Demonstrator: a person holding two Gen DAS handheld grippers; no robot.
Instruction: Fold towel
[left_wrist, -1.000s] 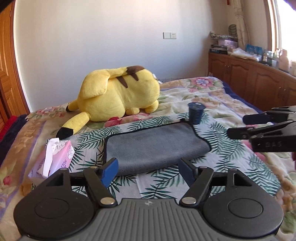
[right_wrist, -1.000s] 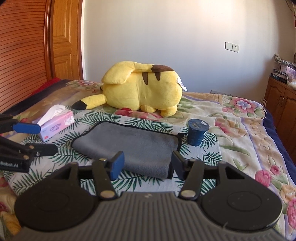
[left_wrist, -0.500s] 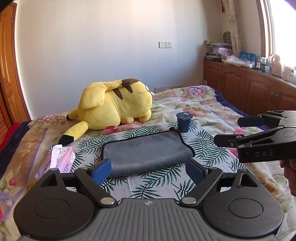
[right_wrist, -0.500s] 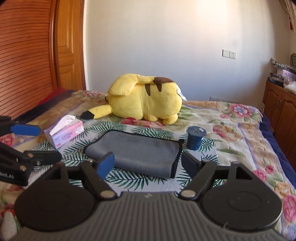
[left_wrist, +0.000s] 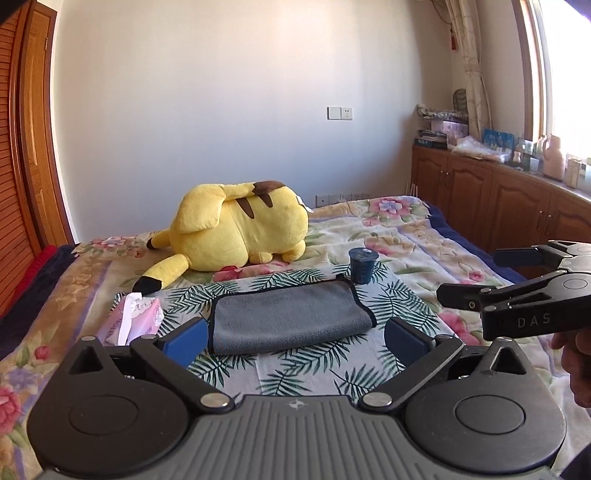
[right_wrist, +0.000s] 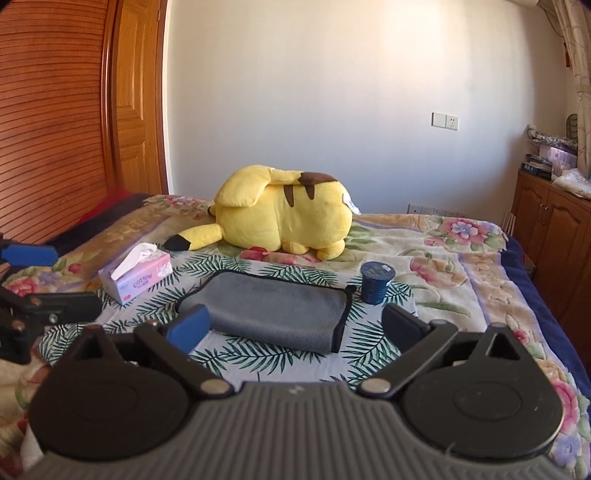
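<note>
A grey towel with a black border (left_wrist: 290, 315) lies folded flat on the leaf-print bedspread; it also shows in the right wrist view (right_wrist: 273, 312). My left gripper (left_wrist: 295, 341) is open and empty, held back from the towel's near edge. My right gripper (right_wrist: 295, 325) is open and empty, also short of the near edge. The right gripper shows from the side in the left wrist view (left_wrist: 517, 291), and the left gripper shows at the left edge of the right wrist view (right_wrist: 40, 280).
A yellow plush toy (left_wrist: 240, 232) lies behind the towel. A dark blue cup (left_wrist: 362, 264) stands at the towel's far right corner. A pink tissue box (left_wrist: 135, 319) sits left of the towel. Wooden cabinets (left_wrist: 498, 199) line the right wall.
Both grippers have pulled back and up from the towel and their jaws have opened wider. The towel has stayed folded in place.
</note>
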